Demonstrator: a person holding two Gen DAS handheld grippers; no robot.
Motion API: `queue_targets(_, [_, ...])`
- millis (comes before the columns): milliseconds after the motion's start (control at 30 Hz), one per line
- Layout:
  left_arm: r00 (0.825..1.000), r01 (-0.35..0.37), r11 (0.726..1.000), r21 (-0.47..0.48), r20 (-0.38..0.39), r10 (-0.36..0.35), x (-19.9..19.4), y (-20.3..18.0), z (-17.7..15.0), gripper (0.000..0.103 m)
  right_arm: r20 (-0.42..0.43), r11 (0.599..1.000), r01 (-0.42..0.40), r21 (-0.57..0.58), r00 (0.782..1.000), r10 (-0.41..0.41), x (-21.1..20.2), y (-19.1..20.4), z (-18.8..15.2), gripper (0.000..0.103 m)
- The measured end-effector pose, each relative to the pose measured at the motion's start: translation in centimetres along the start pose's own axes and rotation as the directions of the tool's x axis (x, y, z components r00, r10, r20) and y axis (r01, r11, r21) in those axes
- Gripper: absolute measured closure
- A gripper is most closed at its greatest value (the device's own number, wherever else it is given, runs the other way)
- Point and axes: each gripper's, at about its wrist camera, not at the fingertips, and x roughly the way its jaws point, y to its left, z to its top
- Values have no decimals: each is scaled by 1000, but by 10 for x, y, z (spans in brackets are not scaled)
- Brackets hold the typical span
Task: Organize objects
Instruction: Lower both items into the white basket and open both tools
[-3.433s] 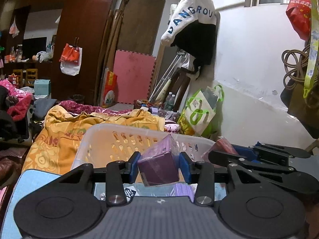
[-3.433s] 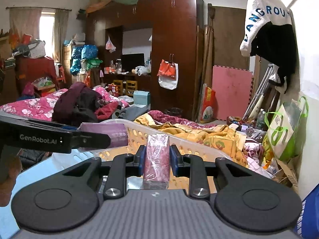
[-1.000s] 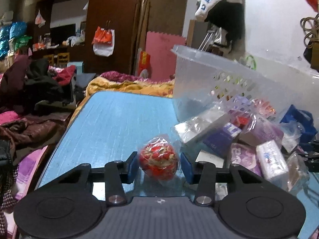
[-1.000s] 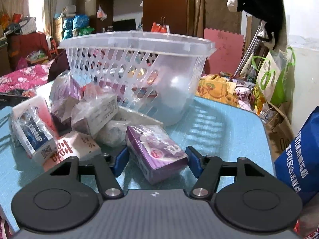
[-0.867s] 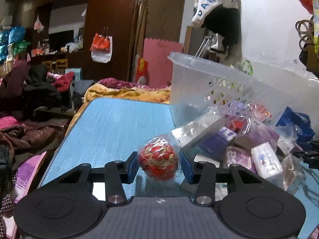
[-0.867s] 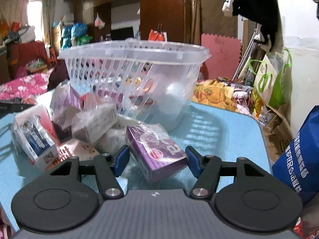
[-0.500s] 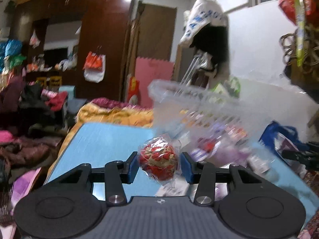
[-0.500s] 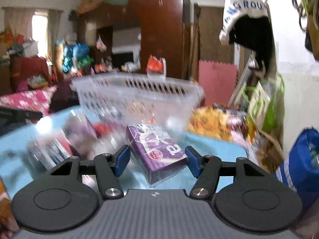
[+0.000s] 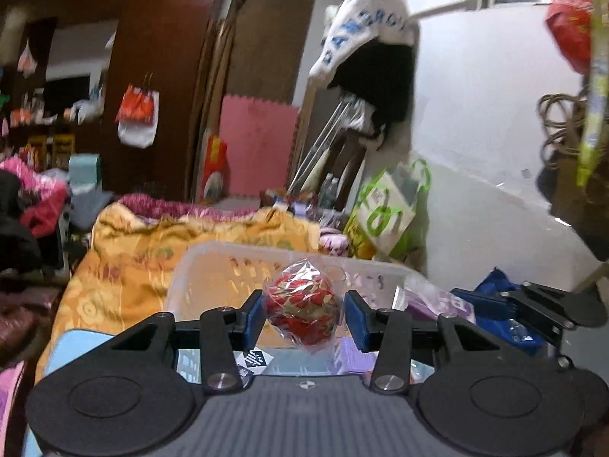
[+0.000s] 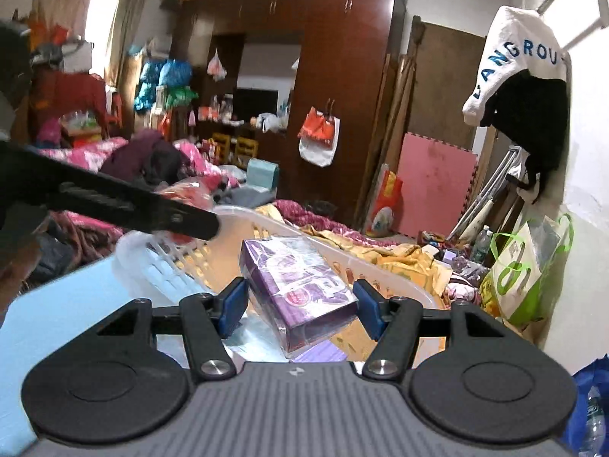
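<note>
My left gripper is shut on a red and gold ball wrapped in clear plastic and holds it above the near rim of the clear plastic basket. My right gripper is shut on a purple box in clear wrap and holds it over the same basket. The right gripper shows at the right of the left wrist view. The left gripper's arm crosses the left of the right wrist view.
The basket stands on a light blue table. Packets lie on the table under the grippers. An orange blanket lies beyond the table. A green and white bag leans on the wall at right. A blue bag is at lower right.
Both grippers rose from the table with their objects and now hold them over the basket's opening. About three seconds ago they held different packets there.
</note>
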Motion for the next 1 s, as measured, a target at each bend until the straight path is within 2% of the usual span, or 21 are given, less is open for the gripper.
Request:
queue_targets(133, [1000,-14,1000,-26,-25,13,17,5,-3,49,0,1000,-25,-7,1000,25,4,-1,-7,38])
queue_targets(200, [999,-22,999,-33,-25,21,21,7,-2,39,19,1000,-16,-22,1000,17,-1,1,-11,32])
queue_targets(233, [999,-22,999,-31,-24,21,22,6,-2,34,22,999,-10,-32,1000,11,-2,2,-12,20])
queue_targets(267, [1000,-20,999,-29,-23,19,21,6,-2,27,28,999,-3,-39,1000,4,-4,3,-12,11])
queue_targets(400, [999,-35,999,-31,-4,35,14,6,-3,25,30,1000,-8,-21,1000,9,-15,1,-15,10])
queue_targets(467, [999,-30,999,-27,19,30,-2,10,-9,25,45,999,-31,17,999,30,-28,-4,-18,1])
queue_targets(500, [999,-24,999,-23,26,25,-10,11,-13,25,52,998,-46,37,998,44,-35,-5,-20,0])
queue_targets(600, [999,-13,1000,20,34,12,-41,15,-37,24,68,993,-71,91,996,65,-63,-7,-38,0])
queue_targets(733, [995,-27,999,41,96,23,-86,22,-93,19,71,987,-105,124,993,97,-87,3,-78,0])
queue_targets(800, [994,10,999,35,113,-13,-104,24,-125,19,71,981,-130,141,990,121,-91,6,-97,0])
queue_targets(900, [995,52,997,51,86,-57,-111,18,-152,19,91,964,-203,173,978,189,-98,17,-123,0])
queue_targets(1000, [998,35,997,70,52,-38,-107,16,-163,19,92,945,-276,176,960,264,-94,28,-128,0])
